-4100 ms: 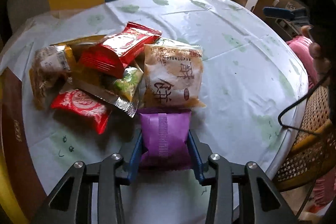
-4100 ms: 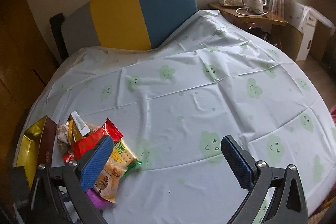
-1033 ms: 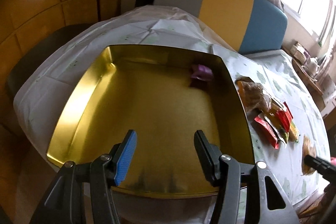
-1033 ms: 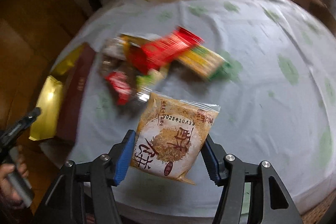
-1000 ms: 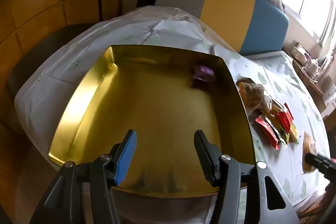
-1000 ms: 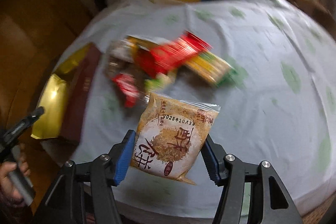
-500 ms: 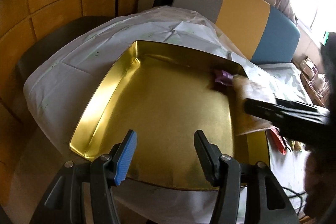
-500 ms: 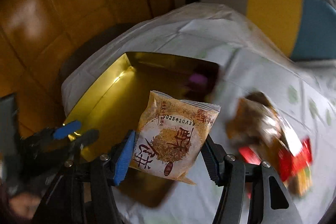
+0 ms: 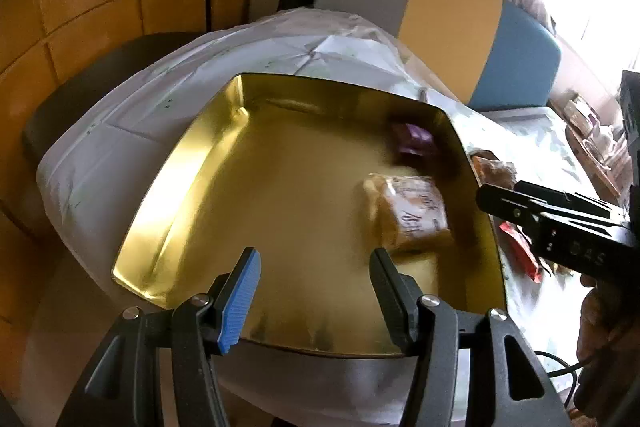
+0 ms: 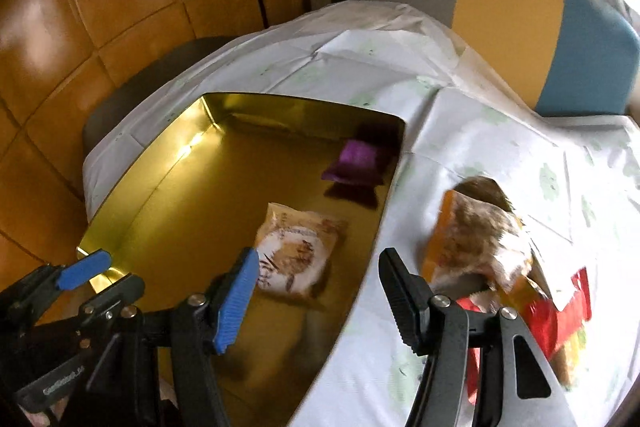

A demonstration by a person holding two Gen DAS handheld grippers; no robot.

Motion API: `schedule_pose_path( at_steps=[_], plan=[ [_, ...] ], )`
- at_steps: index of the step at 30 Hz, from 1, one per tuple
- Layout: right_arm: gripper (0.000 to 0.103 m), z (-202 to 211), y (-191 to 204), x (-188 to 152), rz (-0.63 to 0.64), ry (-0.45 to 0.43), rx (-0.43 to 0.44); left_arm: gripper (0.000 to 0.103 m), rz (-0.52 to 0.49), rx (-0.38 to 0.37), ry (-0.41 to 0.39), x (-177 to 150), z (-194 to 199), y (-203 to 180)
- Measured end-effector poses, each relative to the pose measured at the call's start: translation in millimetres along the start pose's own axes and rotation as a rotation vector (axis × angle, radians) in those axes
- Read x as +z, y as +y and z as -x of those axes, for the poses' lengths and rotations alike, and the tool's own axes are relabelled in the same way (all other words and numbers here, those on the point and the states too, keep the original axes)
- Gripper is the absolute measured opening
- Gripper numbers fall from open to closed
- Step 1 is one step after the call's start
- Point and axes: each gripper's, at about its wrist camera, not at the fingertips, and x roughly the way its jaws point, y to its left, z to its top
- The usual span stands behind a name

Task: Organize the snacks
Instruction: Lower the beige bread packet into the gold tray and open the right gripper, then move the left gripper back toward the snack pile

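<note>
Both wrist views angled down, close, sharing gold tray [image 9: 168, 211] [image 10: 152, 203]

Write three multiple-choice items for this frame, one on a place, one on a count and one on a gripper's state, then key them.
1. Where does the tan packet lie?
A. on the tablecloth
B. inside the gold tray
C. between the right gripper's jaws

2. How many packets are in the tray?
A. one
B. two
C. four

3. How is the right gripper?
A. open and empty
B. shut on the purple packet
C. shut on a red packet

Key: 1 B, the tan packet rests on the tray floor, clear of the jaws. 2 B, only the tan and purple packets lie there; the other snacks sit on the cloth. 3 A, its jaws stand apart with nothing between them.
</note>
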Motion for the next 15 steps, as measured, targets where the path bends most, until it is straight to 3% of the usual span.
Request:
schedule_pose_path(
  at_steps=[15],
  plan=[
    [0.074, 48, -41, -39, -0.077, -0.077, -0.073, 0.058, -0.085, -0.02, 0.004, -4, 5, -28]
  ],
)
